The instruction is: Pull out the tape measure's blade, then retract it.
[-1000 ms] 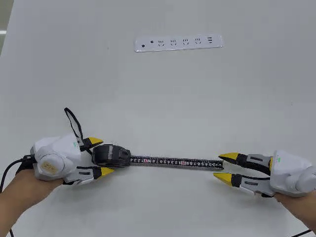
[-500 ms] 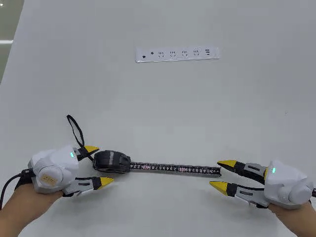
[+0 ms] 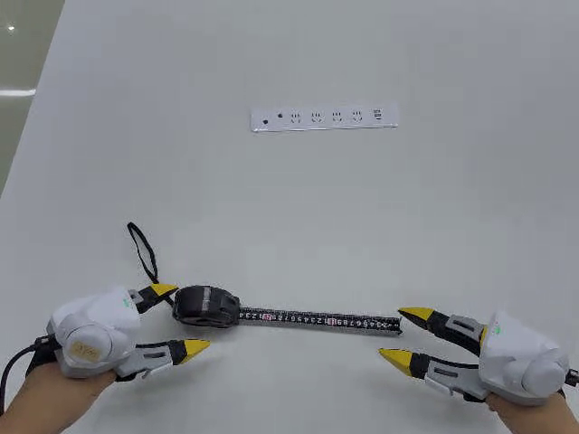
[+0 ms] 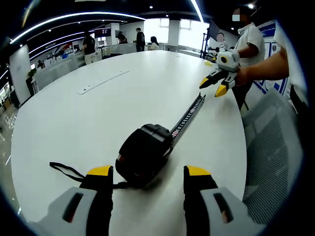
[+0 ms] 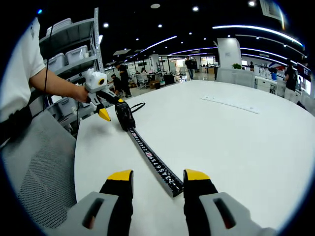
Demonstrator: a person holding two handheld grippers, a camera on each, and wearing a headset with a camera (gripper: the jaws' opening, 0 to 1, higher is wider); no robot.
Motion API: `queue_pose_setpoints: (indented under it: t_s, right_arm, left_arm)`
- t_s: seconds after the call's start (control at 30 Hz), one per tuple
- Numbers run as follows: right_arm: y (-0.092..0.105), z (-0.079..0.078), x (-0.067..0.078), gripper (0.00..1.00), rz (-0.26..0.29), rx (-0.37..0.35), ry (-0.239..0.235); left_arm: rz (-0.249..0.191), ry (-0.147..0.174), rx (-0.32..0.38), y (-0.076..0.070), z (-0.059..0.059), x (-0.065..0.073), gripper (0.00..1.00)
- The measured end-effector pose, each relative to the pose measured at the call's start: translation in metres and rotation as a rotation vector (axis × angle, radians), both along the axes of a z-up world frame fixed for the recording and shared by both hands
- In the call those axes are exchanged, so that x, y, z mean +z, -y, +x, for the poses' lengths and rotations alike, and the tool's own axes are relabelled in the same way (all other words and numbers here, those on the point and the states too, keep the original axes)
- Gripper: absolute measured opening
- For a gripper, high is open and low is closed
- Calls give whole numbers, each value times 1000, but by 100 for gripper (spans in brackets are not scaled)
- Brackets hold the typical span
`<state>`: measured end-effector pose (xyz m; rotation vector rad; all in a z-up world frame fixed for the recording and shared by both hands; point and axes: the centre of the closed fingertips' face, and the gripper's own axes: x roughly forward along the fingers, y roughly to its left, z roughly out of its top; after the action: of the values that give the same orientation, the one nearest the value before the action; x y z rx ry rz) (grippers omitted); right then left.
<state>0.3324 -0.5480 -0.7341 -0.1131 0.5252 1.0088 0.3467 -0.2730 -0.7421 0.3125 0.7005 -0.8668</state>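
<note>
Left gripper (image 3: 185, 316) and right gripper (image 3: 404, 334) both gape empty; the rigid-looking black plastic tape-measure case (image 3: 206, 306) suits a side clamp, its thin, likely springy blade (image 3: 321, 319) a tip pinch.

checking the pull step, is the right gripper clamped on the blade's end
No, the right gripper is open, and the blade lies loose between its jaws.

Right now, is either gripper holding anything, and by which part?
Nothing is held. The left gripper and right gripper are both open, and the tape measure lies free on the table, blade out.
</note>
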Motion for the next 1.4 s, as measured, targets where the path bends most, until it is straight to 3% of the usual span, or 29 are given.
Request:
queue_pose_setpoints:
  t_s: [0.37,0.57,0.73,1.4]
  right_arm:
    - [3,-7,4,47,-21,-54,-24]
    - [6,-17,2,49,-39,-86,-86]
    - [6,-27,0,50,-71,-90,-105]
    - [12,-42,20,58,-40,-159,-71]
  left_arm:
    - [-24,8,35,-1,-10,8,57]
    - [-42,14,56,1,-16,13,57]
    - [-42,14,66,-1,-22,13,57]
    - [-69,27,137,-16,-55,26,58]
